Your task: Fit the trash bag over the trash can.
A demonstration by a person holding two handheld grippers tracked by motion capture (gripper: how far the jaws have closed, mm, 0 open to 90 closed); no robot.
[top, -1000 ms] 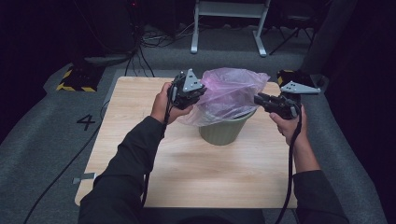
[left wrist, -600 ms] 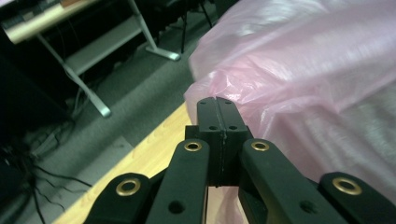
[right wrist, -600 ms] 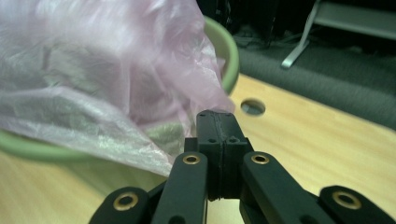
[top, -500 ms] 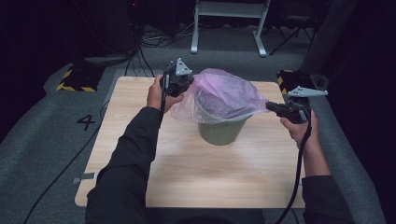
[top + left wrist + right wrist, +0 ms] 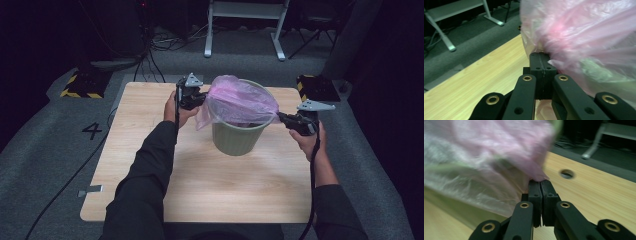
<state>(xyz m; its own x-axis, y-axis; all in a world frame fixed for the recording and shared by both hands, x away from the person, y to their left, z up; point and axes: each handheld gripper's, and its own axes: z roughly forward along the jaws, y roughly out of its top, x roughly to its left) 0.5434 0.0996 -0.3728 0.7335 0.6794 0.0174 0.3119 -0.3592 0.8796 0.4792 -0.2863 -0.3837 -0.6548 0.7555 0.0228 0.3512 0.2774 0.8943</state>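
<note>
The pink bag (image 5: pixel 240 100) sits stretched over the green bin (image 5: pixel 235 137) in the middle of the table (image 5: pixel 150 165). The left gripper (image 5: pixel 197 98) and right gripper (image 5: pixel 282 117) each pinch a bag edge tight, one on each side of the rim.

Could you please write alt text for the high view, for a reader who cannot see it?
A person stretches a pink plastic bag over the mouth of a green bin on a wooden table. The left hand-held gripper and right hand-held gripper each pinch an opposite edge of the bag, pulling it taut.
</note>
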